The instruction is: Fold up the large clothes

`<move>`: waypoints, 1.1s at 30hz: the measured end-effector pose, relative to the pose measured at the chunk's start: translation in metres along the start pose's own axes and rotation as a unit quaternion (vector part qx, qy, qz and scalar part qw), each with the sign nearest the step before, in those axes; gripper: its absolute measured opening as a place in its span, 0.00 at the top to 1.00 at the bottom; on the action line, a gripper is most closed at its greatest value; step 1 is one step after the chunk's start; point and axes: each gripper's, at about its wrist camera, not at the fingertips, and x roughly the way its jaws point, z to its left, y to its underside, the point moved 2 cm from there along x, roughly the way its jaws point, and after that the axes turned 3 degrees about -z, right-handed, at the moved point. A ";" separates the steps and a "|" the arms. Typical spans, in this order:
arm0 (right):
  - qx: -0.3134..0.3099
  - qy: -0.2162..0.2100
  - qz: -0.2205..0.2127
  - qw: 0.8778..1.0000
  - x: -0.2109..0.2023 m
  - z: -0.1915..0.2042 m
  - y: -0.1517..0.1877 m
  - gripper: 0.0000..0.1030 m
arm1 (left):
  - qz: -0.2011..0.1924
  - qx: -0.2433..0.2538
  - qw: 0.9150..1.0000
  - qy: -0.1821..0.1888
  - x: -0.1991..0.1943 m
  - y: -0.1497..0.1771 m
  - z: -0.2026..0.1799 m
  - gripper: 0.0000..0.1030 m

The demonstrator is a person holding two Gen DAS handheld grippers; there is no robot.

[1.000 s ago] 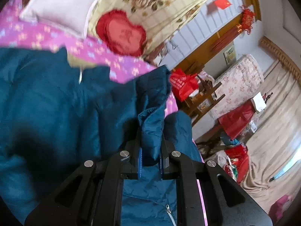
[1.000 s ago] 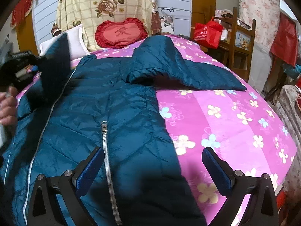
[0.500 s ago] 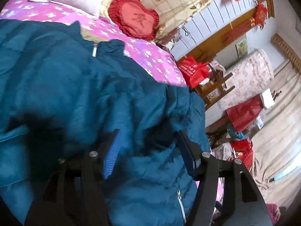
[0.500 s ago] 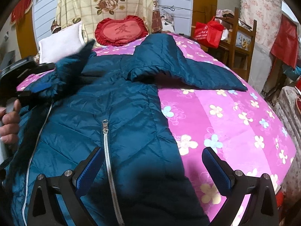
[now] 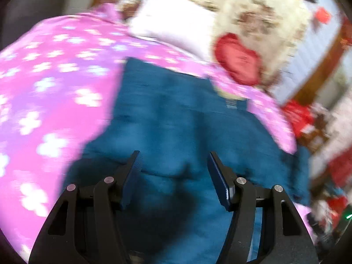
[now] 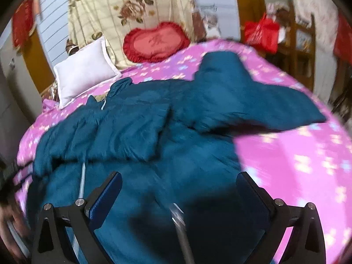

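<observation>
Teal padded jacket [image 6: 158, 136] is lying spread across the pink flowered bedspread [image 6: 308, 158], one sleeve folded over its chest, the other sleeve [image 6: 253, 101] sticking out toward the right side of the bed. Left gripper [image 5: 172, 176] is angling down over the jacket fabric, jaws apart, nothing pinched between the blue pads [image 5: 220, 182]; frame is heavily blurred. Right gripper [image 6: 179, 195] is also pointing down over the jacket's lower front, jaws wide apart, zipper [image 6: 82, 182] running just beside its left finger, nothing gripped. A hand [image 6: 10, 222] is showing blurred at the left edge of the right wrist view. White pillow [image 6: 84, 70] and red cushion [image 6: 155, 43] are sitting at the head of the bed.
</observation>
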 end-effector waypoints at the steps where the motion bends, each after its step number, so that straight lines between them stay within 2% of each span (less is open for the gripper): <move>1: 0.017 -0.013 0.009 1.000 0.020 0.006 -0.009 0.00 | 0.005 0.001 1.000 -0.027 0.006 0.001 0.006 0.41; 3: 0.035 -0.034 0.023 0.999 0.048 0.016 -0.018 0.01 | 0.011 -0.006 0.998 -0.054 0.014 -0.001 0.015 0.41; 7: 0.082 -0.058 0.072 0.992 0.098 0.014 -0.014 0.05 | 0.017 -0.019 0.998 -0.058 0.018 -0.001 0.018 0.41; 10: 0.078 -0.074 0.056 0.993 0.101 0.020 -0.012 0.06 | 0.019 -0.005 0.997 -0.073 0.023 0.000 0.013 0.40; 11: 0.073 -0.093 0.054 0.992 0.102 0.025 -0.015 0.15 | 0.018 -0.005 0.997 -0.077 0.025 -0.001 0.011 0.39; 12: 0.079 -0.126 0.046 0.988 0.102 0.027 -0.018 0.36 | 0.019 -0.006 0.997 -0.079 0.028 0.000 0.012 0.39; 14: 0.099 -0.180 0.045 0.978 0.104 0.027 -0.017 0.55 | 0.019 -0.004 0.997 -0.081 0.027 0.000 0.009 0.38; 15: 0.106 -0.188 0.045 0.975 0.106 0.026 -0.017 0.69 | 0.018 -0.003 0.997 -0.081 0.027 0.001 0.009 0.38; 17: 0.109 -0.187 0.033 0.976 0.104 0.022 -0.016 0.86 | 0.018 -0.001 0.997 -0.081 0.027 0.000 0.009 0.38; 20: 0.088 -0.165 -0.005 0.982 0.089 0.016 -0.028 0.90 | 0.017 -0.005 0.997 -0.078 0.026 -0.001 0.010 0.38; 24: 0.059 -0.128 -0.025 0.990 0.083 -0.005 -0.044 0.92 | 0.014 -0.018 0.997 -0.068 0.022 -0.002 0.012 0.37; 29: 0.070 -0.093 0.018 0.993 0.105 -0.042 -0.038 0.93 | 0.010 -0.020 0.999 -0.042 0.020 -0.006 0.007 0.37; 33: 0.059 -0.086 0.026 0.994 0.107 -0.040 -0.036 0.93 | 0.010 0.002 0.999 -0.050 0.024 -0.009 0.003 0.37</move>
